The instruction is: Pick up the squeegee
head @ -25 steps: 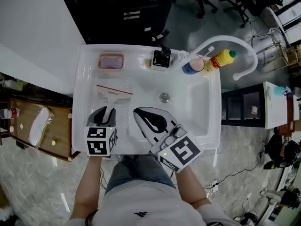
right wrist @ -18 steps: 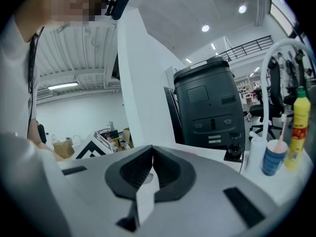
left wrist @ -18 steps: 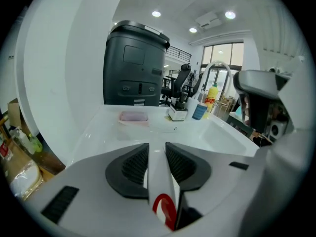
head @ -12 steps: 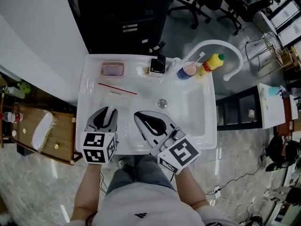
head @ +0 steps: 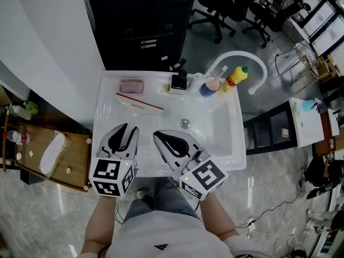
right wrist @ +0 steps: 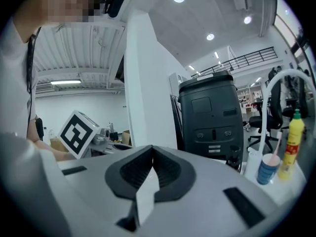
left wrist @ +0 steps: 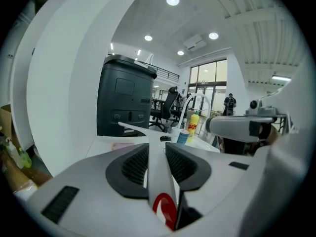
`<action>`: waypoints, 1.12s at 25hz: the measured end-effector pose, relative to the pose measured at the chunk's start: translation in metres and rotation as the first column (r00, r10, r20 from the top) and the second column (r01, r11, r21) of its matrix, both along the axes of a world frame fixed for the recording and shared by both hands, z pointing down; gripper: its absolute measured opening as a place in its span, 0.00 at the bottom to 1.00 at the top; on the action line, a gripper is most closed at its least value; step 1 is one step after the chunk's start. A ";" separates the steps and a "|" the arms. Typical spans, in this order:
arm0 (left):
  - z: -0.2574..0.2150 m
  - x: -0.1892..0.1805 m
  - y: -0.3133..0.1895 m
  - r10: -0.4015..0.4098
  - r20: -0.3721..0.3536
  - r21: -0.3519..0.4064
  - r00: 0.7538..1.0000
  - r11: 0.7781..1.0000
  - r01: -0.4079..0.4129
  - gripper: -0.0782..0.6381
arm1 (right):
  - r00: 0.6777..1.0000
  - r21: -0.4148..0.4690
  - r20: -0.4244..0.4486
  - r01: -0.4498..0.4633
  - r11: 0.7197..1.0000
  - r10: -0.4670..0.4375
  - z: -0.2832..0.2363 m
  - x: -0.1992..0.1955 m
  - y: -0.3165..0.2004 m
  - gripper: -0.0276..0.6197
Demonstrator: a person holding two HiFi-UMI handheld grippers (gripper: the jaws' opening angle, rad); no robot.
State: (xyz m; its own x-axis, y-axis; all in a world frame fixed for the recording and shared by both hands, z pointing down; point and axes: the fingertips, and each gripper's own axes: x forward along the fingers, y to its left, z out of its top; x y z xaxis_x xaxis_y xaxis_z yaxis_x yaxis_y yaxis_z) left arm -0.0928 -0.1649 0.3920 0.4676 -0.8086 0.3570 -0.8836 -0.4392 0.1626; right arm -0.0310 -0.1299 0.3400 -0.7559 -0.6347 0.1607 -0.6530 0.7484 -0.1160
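Note:
The squeegee has a white handle and a long blade with a red edge. Its handle runs back between the jaws of my left gripper, which is shut on it and holds it lifted over the left side of the white sink. In the left gripper view the white handle lies between the black pads, and the blade sticks out ahead of my left gripper. My right gripper hovers over the sink's front middle, its jaws closed with nothing in them. In its own view the right gripper has its pads meeting at the tip.
Along the sink's back ledge sit a pink soap bar, a black dispenser, a blue cup and a yellow bottle, beside a white curved faucet. The drain is mid-basin. A wooden side table stands left.
My left gripper has risen with the squeegee, lifting the blade off the sink bottom. My right gripper has also come up a little, still closed and empty.

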 end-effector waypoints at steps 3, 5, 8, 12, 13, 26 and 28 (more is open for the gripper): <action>-0.017 -0.001 0.009 0.015 -0.015 0.040 1.000 0.999 -0.015 0.27 | 1.000 0.014 -0.003 -0.001 1.000 0.001 -0.005 -0.005 0.007 0.06; -0.028 -0.002 0.016 0.024 -0.024 0.067 0.999 0.998 -0.022 0.27 | 1.000 0.024 -0.004 -0.002 1.000 0.002 -0.008 -0.008 0.012 0.06; -0.044 -0.004 0.024 0.037 -0.035 0.107 0.999 0.994 -0.034 0.27 | 1.000 0.035 -0.005 -0.004 0.999 0.005 -0.012 -0.012 0.018 0.06; -0.059 -0.005 0.032 0.053 -0.027 0.162 0.998 0.986 -0.048 0.27 | 1.000 0.048 -0.007 -0.008 0.999 0.008 -0.017 -0.016 0.023 0.06; -0.061 -0.005 0.035 0.056 -0.022 0.175 0.998 0.983 -0.051 0.27 | 1.000 0.050 -0.006 -0.009 0.999 0.009 -0.018 -0.017 0.024 0.06; -0.077 -0.018 0.056 0.068 -0.041 0.230 0.997 0.971 -0.057 0.27 | 1.000 0.072 -0.014 0.007 0.997 -0.006 -0.023 -0.035 0.039 0.06; -0.078 -0.020 0.058 0.067 -0.043 0.233 0.997 0.971 -0.055 0.27 | 1.000 0.077 -0.020 0.010 0.997 -0.009 -0.024 -0.038 0.041 0.06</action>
